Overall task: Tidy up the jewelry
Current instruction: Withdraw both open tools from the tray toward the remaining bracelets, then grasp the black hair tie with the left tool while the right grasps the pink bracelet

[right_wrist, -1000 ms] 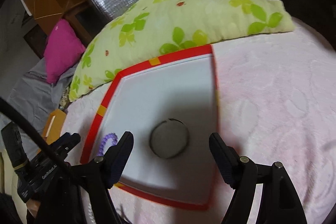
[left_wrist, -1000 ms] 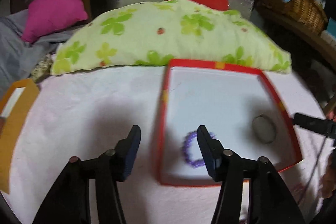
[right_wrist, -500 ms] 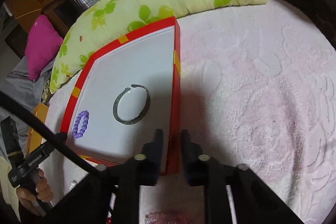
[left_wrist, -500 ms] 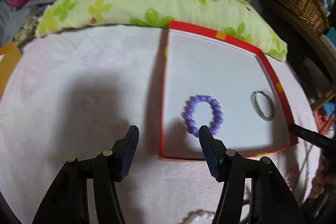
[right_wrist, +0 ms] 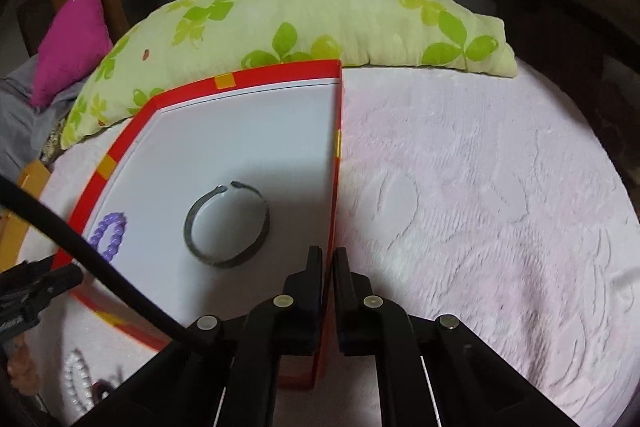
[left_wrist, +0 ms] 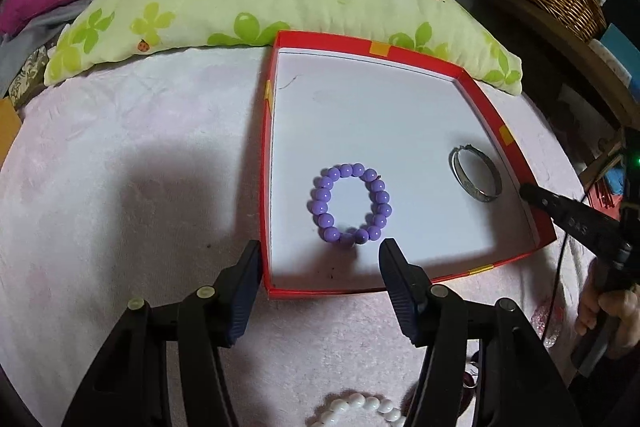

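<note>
Between the fingers of my right tongs (right_wrist: 328,261) sits the right wall of the red box (right_wrist: 338,147), pinched tight. My left tongs (left_wrist: 320,259) hang wide apart and hold nothing, straddling the box's near left corner. Just ahead of them lies the purple bead bracelet (left_wrist: 350,203); the silver bangle (right_wrist: 226,225) lies left of my right tongs.

Glossy purple plastic beads (left_wrist: 351,203), dull metal bangle (right_wrist: 226,225), fuzzy pink cloth (right_wrist: 480,207).
</note>
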